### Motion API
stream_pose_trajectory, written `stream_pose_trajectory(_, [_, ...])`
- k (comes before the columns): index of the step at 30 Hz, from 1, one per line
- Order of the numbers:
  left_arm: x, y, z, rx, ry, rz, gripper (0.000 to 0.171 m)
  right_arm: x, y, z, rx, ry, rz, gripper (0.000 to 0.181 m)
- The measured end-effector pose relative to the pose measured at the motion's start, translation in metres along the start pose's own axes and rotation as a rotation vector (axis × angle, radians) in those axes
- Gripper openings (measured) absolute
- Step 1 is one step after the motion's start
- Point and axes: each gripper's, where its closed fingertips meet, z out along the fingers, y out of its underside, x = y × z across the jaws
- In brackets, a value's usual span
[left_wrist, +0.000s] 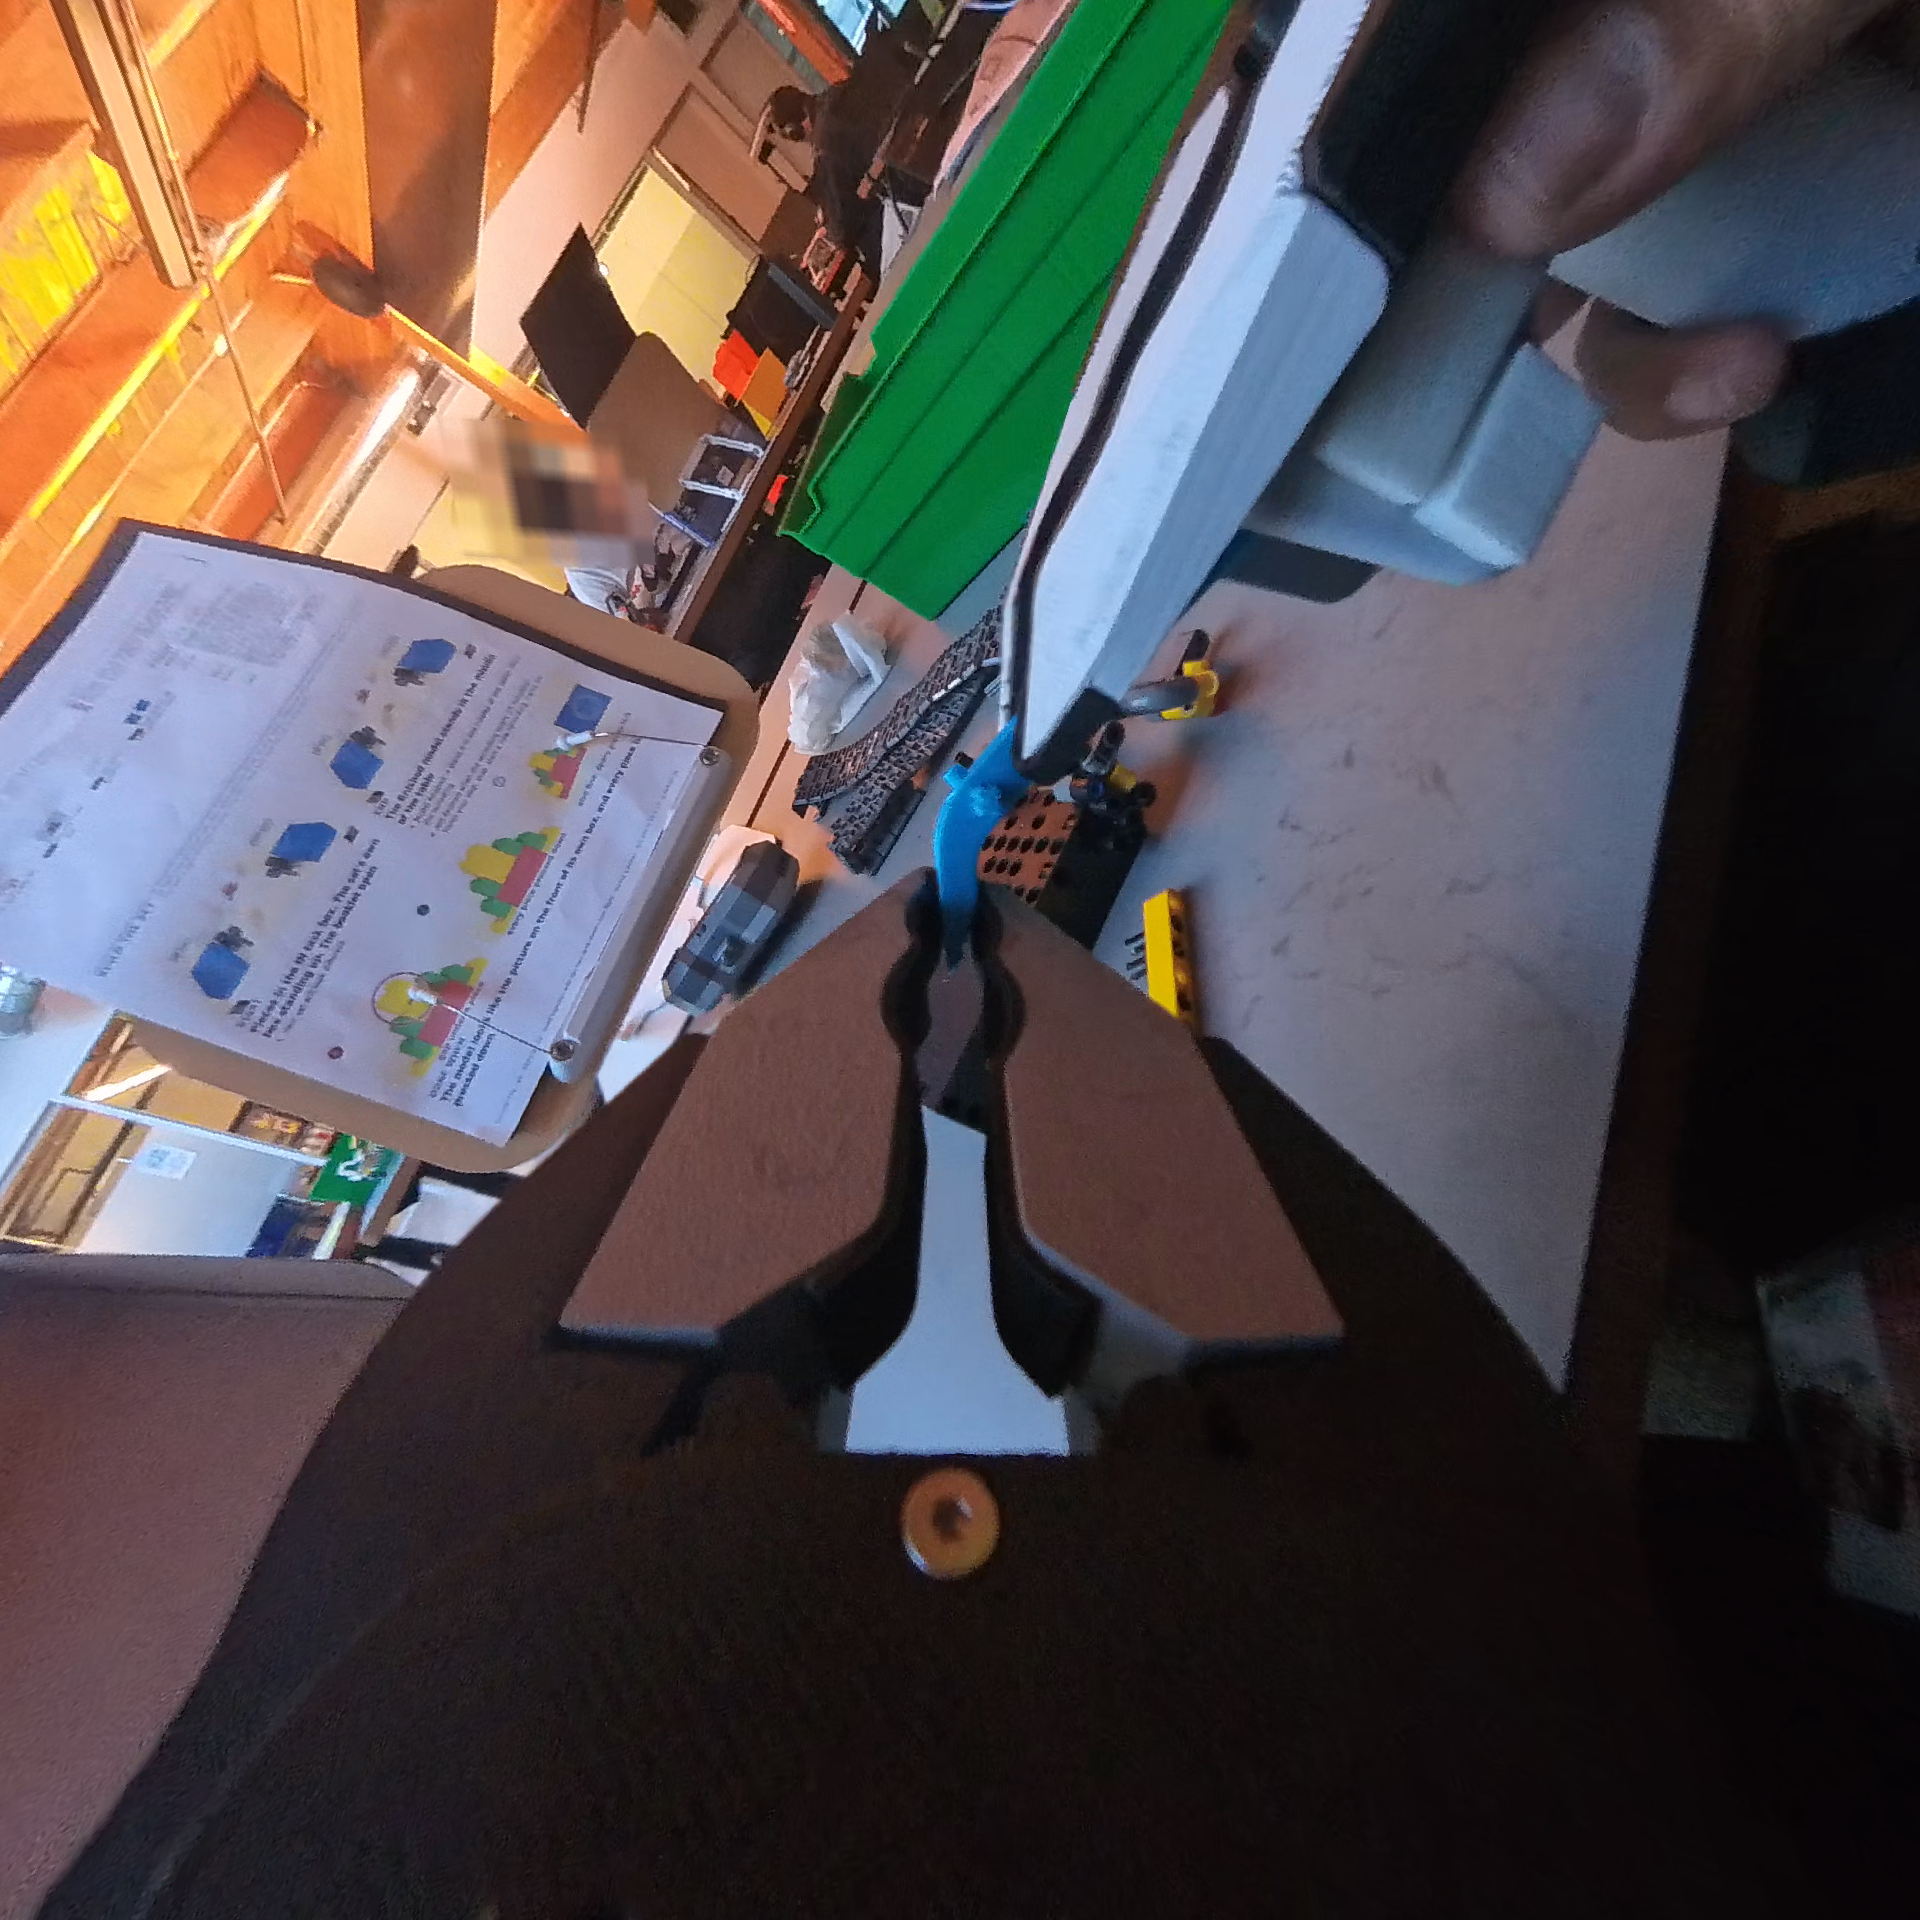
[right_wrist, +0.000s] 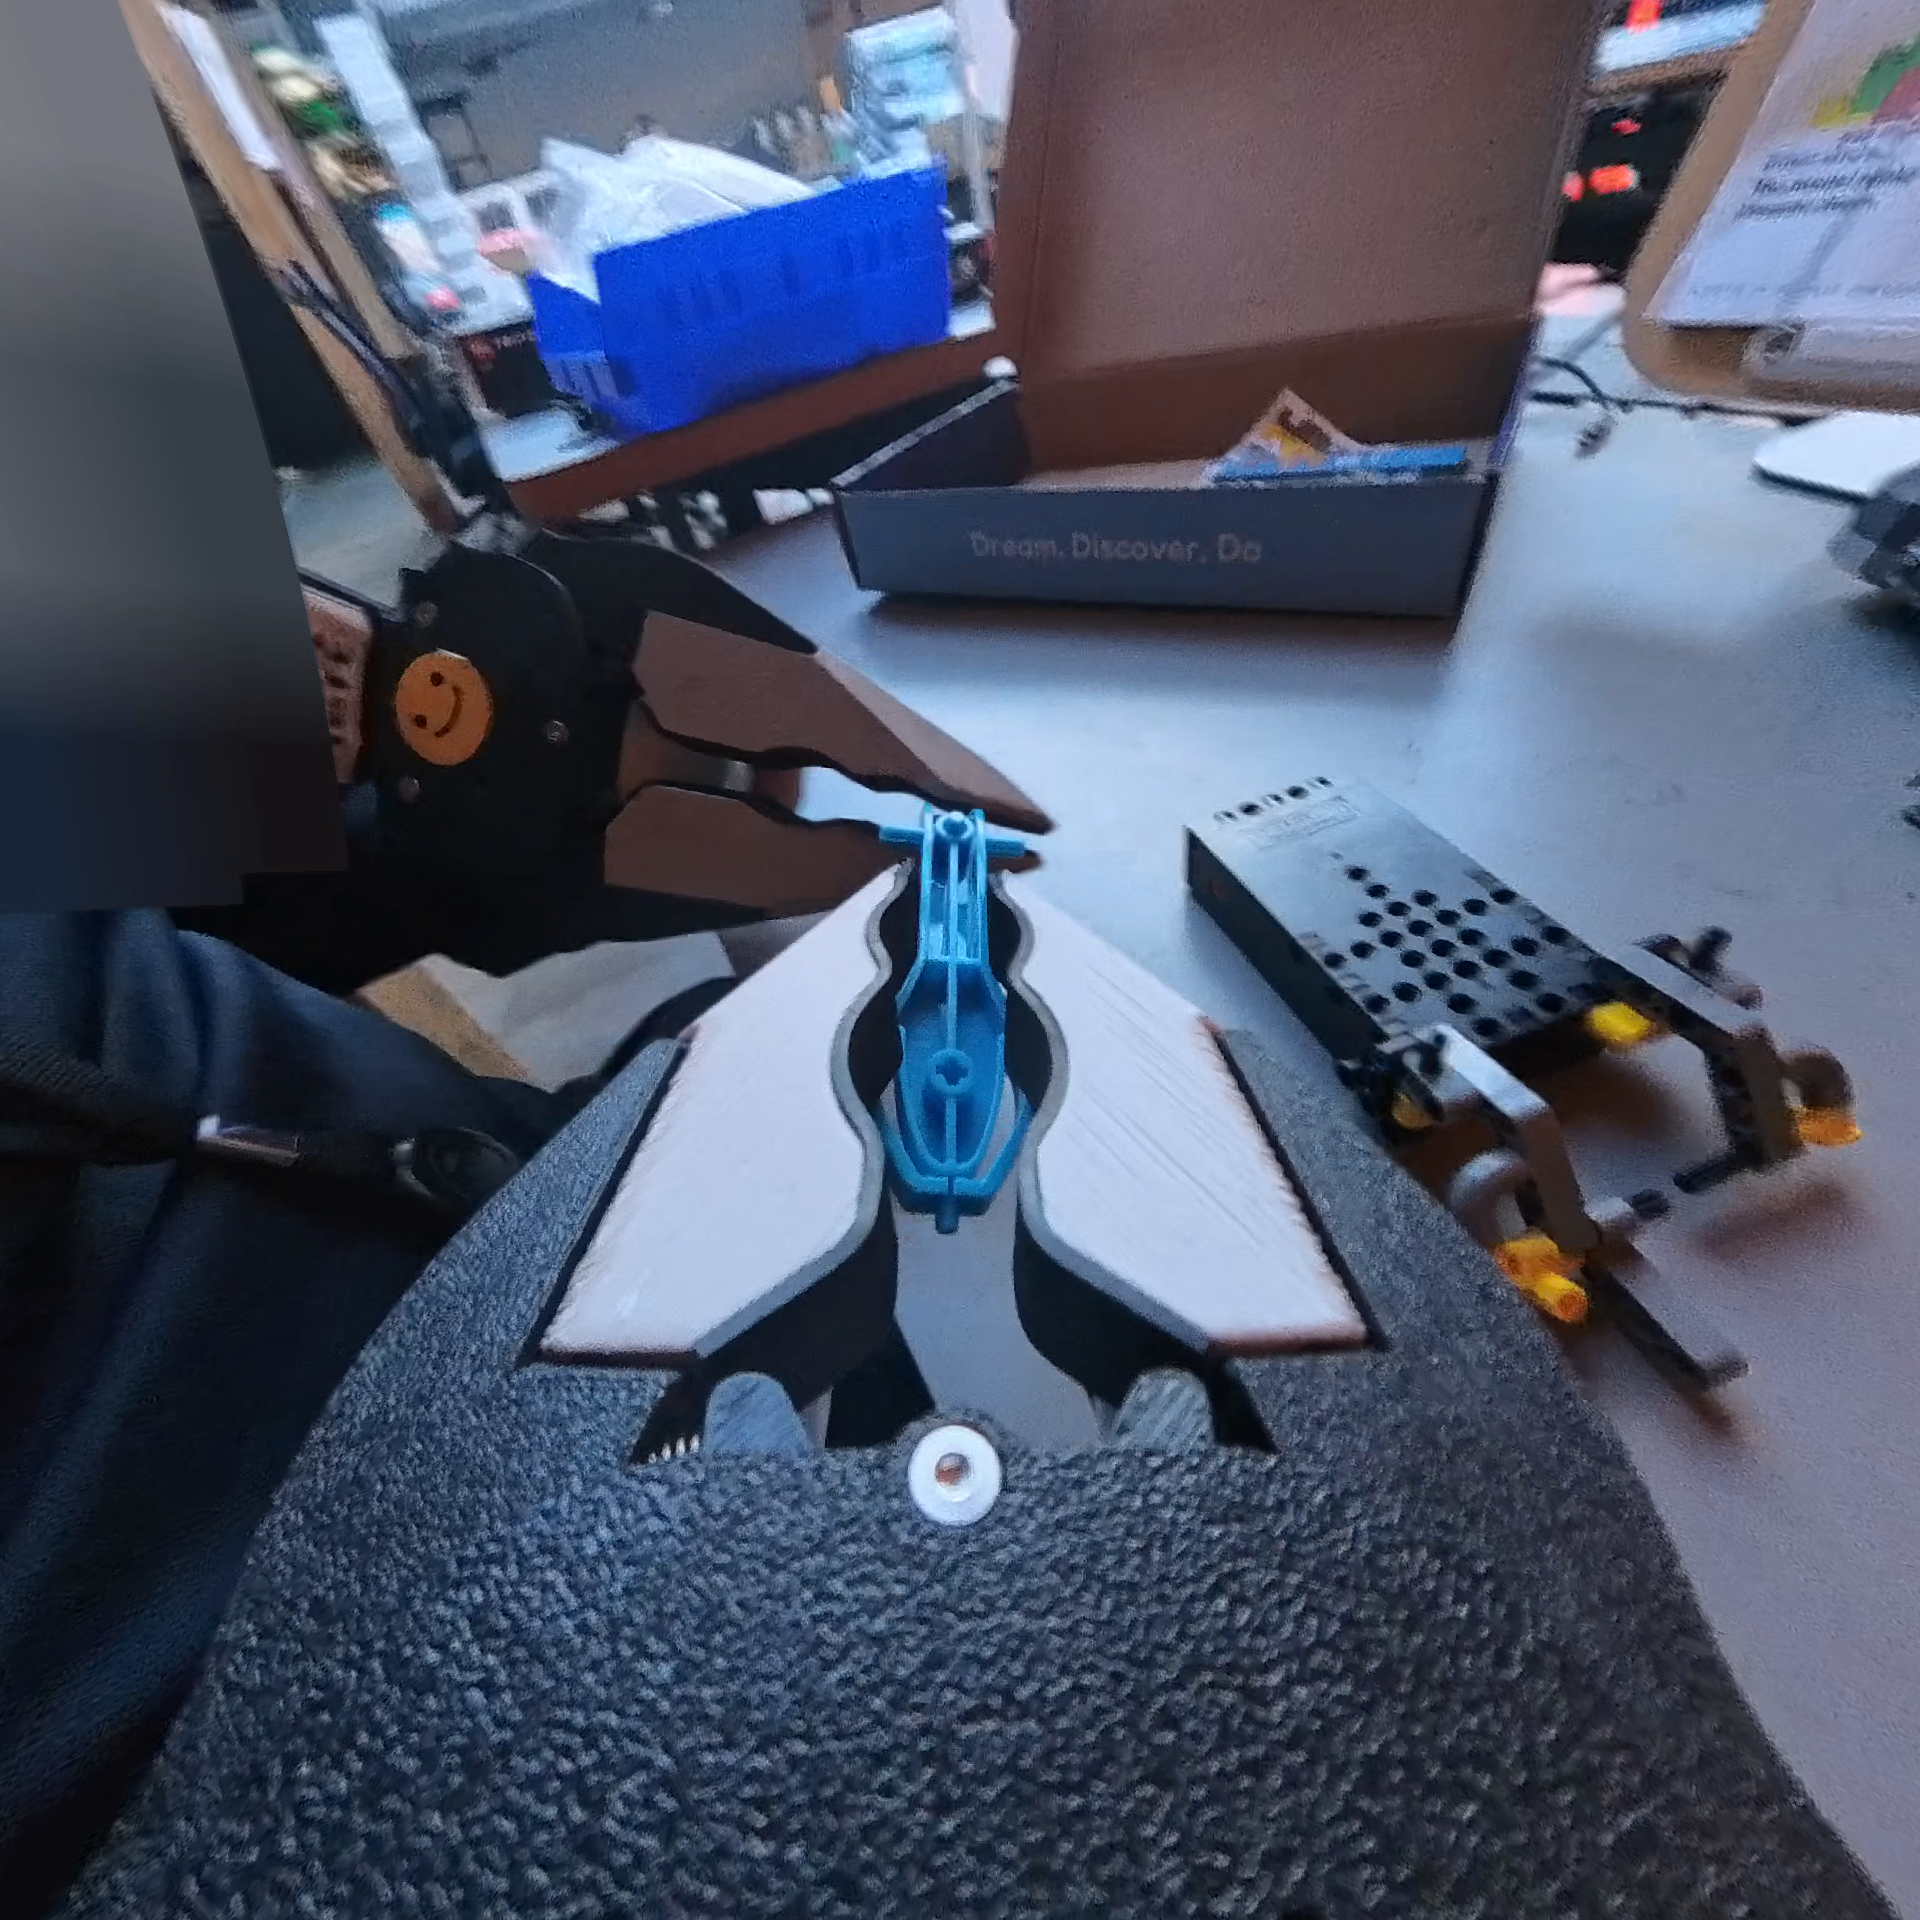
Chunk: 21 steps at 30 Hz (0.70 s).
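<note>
A blue plastic tool (right_wrist: 951, 1049), long and narrow, is held between both grippers above the grey table (right_wrist: 1299, 727). My right gripper (right_wrist: 951, 883) is shut on its body, which lies along the gap between the fingers. My left gripper (left_wrist: 951, 904) is shut on its far end; in the right wrist view it comes in from the left (right_wrist: 1013, 836) and pinches the crossbar. The blue tool (left_wrist: 971, 821) and the white right gripper (left_wrist: 1049, 748), held by a hand (left_wrist: 1662, 135), show in the left wrist view.
A black block with holes and grey and yellow parts (right_wrist: 1382, 914) lies right of the grippers. An open cardboard box (right_wrist: 1164, 551) stands behind. A yellow beam (left_wrist: 1169, 951), keyboard (left_wrist: 894, 748), green bin (left_wrist: 966, 343) and printed sheet on a board (left_wrist: 343, 831) are nearby. My left and right fingertips are right by each other.
</note>
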Motion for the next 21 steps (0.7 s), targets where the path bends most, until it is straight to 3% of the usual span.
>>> stream_pose_trajectory(3, [0.009,0.022,-0.001,-0.117,0.085,-0.083,0.004,0.021,0.009,-0.007,-0.099,0.102,-0.007,0.010])
stream_pose_trajectory(6, [0.031,0.062,-0.007,-0.328,0.267,-0.280,0.028,0.029,0.024,-0.009,-0.213,0.130,0.011,0.011])
stream_pose_trajectory(7, [0.040,0.071,-0.009,-0.368,0.333,-0.334,0.026,0.031,0.028,-0.008,-0.238,0.137,0.006,0.011])
stream_pose_trajectory(9, [0.040,0.075,-0.010,-0.362,0.372,-0.398,0.022,0.035,0.033,-0.004,-0.285,0.162,-0.014,0.011])
stream_pose_trajectory(15, [0.040,0.073,0.000,-0.384,0.471,-0.358,0.016,0.042,0.038,0.007,-0.363,0.219,-0.063,0.010])
stream_pose_trajectory(21, [0.043,0.070,0.007,-0.373,0.527,-0.349,0.011,0.052,0.048,-0.006,-0.384,0.249,-0.005,0.011])
